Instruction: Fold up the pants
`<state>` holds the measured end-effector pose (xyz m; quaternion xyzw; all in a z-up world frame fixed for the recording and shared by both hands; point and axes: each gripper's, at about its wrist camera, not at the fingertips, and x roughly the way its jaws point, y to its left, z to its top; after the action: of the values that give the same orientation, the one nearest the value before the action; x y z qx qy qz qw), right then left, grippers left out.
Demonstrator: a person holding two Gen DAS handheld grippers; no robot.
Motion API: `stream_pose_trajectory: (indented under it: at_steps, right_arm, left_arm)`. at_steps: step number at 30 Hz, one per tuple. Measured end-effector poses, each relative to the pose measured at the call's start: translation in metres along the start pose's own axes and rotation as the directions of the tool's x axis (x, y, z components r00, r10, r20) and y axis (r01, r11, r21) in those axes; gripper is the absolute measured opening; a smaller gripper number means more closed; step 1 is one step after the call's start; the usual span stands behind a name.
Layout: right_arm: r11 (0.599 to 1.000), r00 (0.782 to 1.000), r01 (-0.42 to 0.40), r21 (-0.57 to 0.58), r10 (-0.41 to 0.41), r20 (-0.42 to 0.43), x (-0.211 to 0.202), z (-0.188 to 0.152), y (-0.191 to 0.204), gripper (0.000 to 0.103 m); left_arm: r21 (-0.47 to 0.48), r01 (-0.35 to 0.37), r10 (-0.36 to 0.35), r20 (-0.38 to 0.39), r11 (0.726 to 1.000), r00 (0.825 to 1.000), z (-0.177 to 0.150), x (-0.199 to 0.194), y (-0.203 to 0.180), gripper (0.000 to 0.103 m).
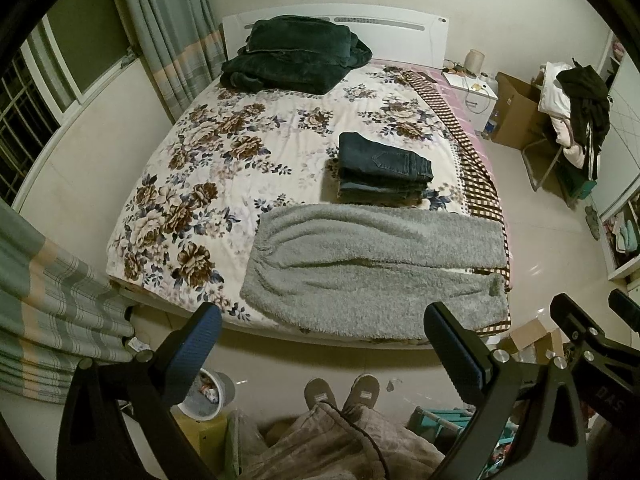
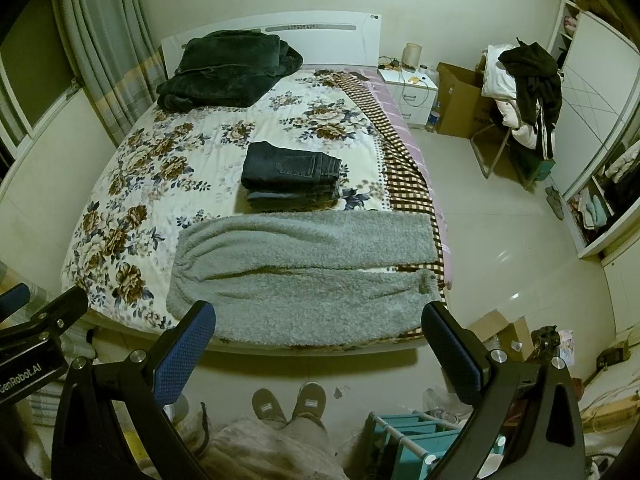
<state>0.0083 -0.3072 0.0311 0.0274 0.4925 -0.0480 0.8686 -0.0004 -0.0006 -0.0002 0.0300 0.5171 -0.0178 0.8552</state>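
Grey fuzzy pants (image 1: pixel 372 264) lie spread flat across the near end of the bed, waist to the left, both legs running right; they also show in the right wrist view (image 2: pixel 304 276). My left gripper (image 1: pixel 324 344) is open and empty, held above the floor short of the bed's near edge. My right gripper (image 2: pixel 320 344) is also open and empty, at the same distance, to the right of the left one. A stack of folded dark jeans (image 1: pixel 382 168) sits on the bed behind the grey pants, also in the right wrist view (image 2: pixel 292 176).
The bed has a floral cover (image 1: pixel 208 168). A dark green blanket pile (image 1: pixel 296 54) lies at the headboard. A nightstand (image 2: pixel 408 88), cardboard box (image 2: pixel 460 100) and clothes-laden chair (image 2: pixel 524 100) stand right. The person's slippered feet (image 1: pixel 342 392) are below.
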Motion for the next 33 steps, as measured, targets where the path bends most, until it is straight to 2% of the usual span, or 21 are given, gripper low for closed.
stream_pose_trajectory:
  at_steps: [4, 6, 14, 33]
  right_arm:
    - [1.000, 1.000, -0.001, 0.000, 0.001, -0.002, 0.000, 0.002, 0.000, 0.103]
    - [1.000, 1.000, -0.002, -0.002, 0.002, -0.003, 0.006, -0.012, -0.001, 0.103]
    - [1.000, 1.000, -0.001, -0.001, 0.001, -0.005, 0.006, -0.007, 0.000, 0.103]
    - [1.000, 1.000, -0.004, -0.004, 0.004, -0.009, 0.010, -0.019, 0.013, 0.103]
  left_arm:
    - [0.002, 0.000, 0.000, 0.000, 1.000, 1.000, 0.000, 0.000, 0.000, 0.103]
    - [0.001, -0.001, 0.001, 0.000, 1.000, 1.000, 0.000, 0.000, 0.000, 0.103]
    - [0.002, 0.000, 0.000, 0.000, 1.000, 1.000, 0.000, 0.000, 0.000, 0.103]
    - [0.002, -0.001, 0.001, 0.001, 1.000, 1.000, 0.000, 0.000, 0.000, 0.103]
